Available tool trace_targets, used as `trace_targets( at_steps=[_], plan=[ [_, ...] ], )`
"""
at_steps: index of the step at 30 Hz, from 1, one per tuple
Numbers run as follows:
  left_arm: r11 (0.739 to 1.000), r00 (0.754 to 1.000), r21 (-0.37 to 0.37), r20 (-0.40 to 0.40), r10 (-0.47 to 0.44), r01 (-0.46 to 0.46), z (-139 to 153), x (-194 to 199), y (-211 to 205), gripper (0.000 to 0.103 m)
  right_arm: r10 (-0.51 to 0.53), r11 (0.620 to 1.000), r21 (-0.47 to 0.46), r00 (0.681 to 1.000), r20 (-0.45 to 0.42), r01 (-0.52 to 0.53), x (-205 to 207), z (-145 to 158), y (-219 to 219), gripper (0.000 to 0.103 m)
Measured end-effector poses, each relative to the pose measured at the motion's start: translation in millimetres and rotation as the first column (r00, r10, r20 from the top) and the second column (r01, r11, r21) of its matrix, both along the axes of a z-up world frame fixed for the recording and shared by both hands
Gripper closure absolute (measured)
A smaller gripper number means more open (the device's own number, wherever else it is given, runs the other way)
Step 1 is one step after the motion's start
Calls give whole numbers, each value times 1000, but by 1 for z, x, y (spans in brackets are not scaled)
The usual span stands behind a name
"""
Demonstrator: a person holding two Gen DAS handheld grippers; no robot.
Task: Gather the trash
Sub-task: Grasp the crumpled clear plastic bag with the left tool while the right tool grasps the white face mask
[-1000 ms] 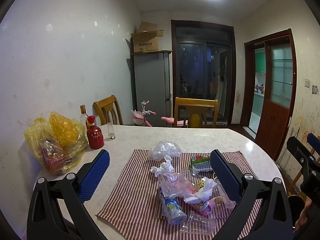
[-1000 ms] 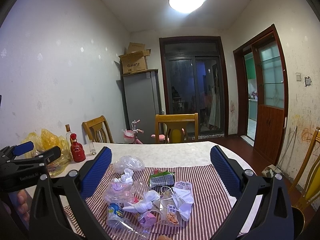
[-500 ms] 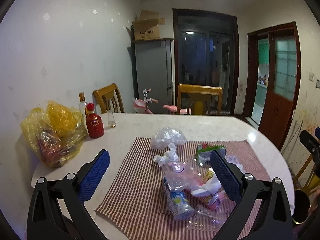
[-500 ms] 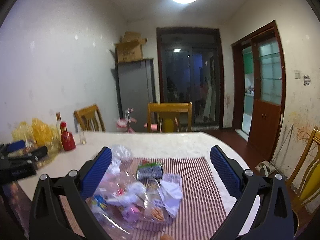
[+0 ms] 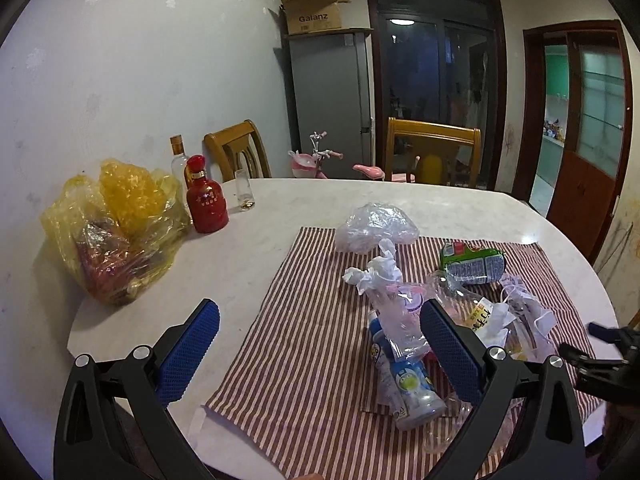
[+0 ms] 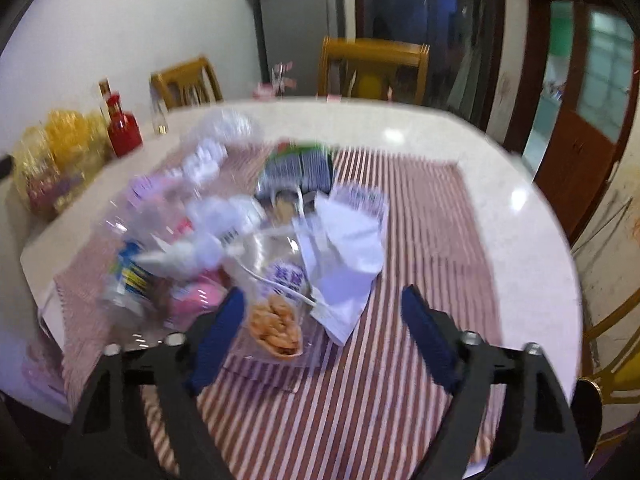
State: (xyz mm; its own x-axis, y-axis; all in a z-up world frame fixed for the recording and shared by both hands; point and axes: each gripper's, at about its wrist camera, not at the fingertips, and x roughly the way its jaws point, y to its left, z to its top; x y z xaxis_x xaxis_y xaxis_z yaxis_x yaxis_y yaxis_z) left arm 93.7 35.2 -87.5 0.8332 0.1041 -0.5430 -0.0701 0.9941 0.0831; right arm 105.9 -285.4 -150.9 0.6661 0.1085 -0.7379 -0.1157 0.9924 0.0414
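Right gripper dipped nearer trash, view blurred | both grippers' fingers spread, empty; left gripper | box reads "Galanz" | bottle label illegible

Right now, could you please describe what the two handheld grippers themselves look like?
Both look alike. The left gripper and the right gripper each have a black angular plastic frame with silver round bolt heads at the joints and two long fingers faced with blue dimpled rubber pads. No cables, sleeves or readable markings show.

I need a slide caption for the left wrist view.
Open left gripper faces wrappers on a striped cloth.
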Motion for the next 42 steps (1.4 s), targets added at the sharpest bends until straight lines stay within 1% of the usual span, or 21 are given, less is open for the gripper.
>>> trace_targets(
  at_steps=[2, 4, 8, 10, 14, 15, 16, 18, 20, 21, 24, 26, 30, 33, 35, 37, 38, 39, 40, 41, 42],
  plan=[
    [1000, 1000, 7, -8, -2, 2, -3, 2, 0, 6, 14, 1000, 21, 997, -75, -12, 14, -17, -5, 29],
    [1000, 1000, 11, -15, 1, -1, -4, 5, -1, 6, 21, 999, 37, 994, -107, -17, 22, -27, -7, 31],
    [1000, 999, 15, -31, 15, -15, -7, 12, -1, 6, -9, 999, 33, 996, -93, 12, 33, -26, -12, 37],
    [1000, 999, 16, -36, 14, -14, -9, 14, -2, 6, -35, 999, 37, 996, -84, 38, 40, -23, -17, 43],
    [1000, 999, 22, -42, 9, -8, -11, 17, -4, 6, -47, 996, 64, 990, -135, 56, 62, -27, -22, 44],
    [1000, 999, 23, -45, 8, -7, -12, 18, -4, 6, -46, 996, 66, 988, -148, 56, 66, -30, -22, 52],
    [1000, 999, 24, -47, 8, -7, -12, 18, -4, 6, -50, 996, 63, 986, -158, 60, 70, -32, -22, 70],
    [1000, 999, 28, -46, 9, -7, -13, 19, -4, 6, -72, 995, 60, 983, -169, 83, 74, -35, -25, 91],
    [999, 999, 33, -40, 15, -14, -12, 21, 0, 6, -76, 990, 100, 981, -179, 95, 74, -36, -29, 95],
    [999, 999, 29, -36, 22, -21, -12, 23, 3, 6, -79, 988, 117, 981, -177, 101, 73, -35, -32, 100],
    [999, 999, -2, -40, 37, -37, -12, 30, 14, 6, -103, 977, 170, 984, -146, 128, 63, -23, -44, 100],
    [998, 998, -43, -44, 42, -44, -14, 37, 23, 6, -128, 969, 199, 985, -114, 149, 52, -10, -53, 100],
    [991, 997, -124, -62, 37, -45, -19, 71, 38, 6, -158, 957, 236, 986, -59, 168, 33, 13, -65, 100],
    [992, 998, -127, -64, -14, 5, -22, 115, 38, 6, -169, 953, 251, 985, -39, 173, 30, 22, -67, 100],
    [995, 996, -87, -72, -45, 39, -24, 148, 32, 6, -169, 951, 260, 985, -27, 170, 28, 26, -67, 100],
    [993, 990, -27, -78, -118, 117, -28, 192, 22, 6, -166, 950, 265, 986, -21, 165, 31, 29, -65, 100],
    [989, 985, -15, -85, -149, 148, -30, 206, 18, 6, -165, 950, 267, 986, -20, 165, 32, 30, -64, 100],
    [978, 973, -3, -99, -207, 208, -34, 228, 11, 6, -165, 949, 270, 986, -20, 164, 33, 30, -64, 100],
    [955, 948, -5, -120, -294, 296, -39, 251, 2, 6, -166, 948, 273, 986, -21, 165, 34, 30, -64, 100],
    [940, 931, -10, -137, -339, 341, -43, 262, -2, 6, -166, 946, 277, 986, -24, 166, 35, 29, -65, 100],
    [912, 894, -23, -184, -408, 411, -51, 284, -11, 6, -167, 946, 278, 986, -26, 168, 36, 28, -65, 100]
  ],
)
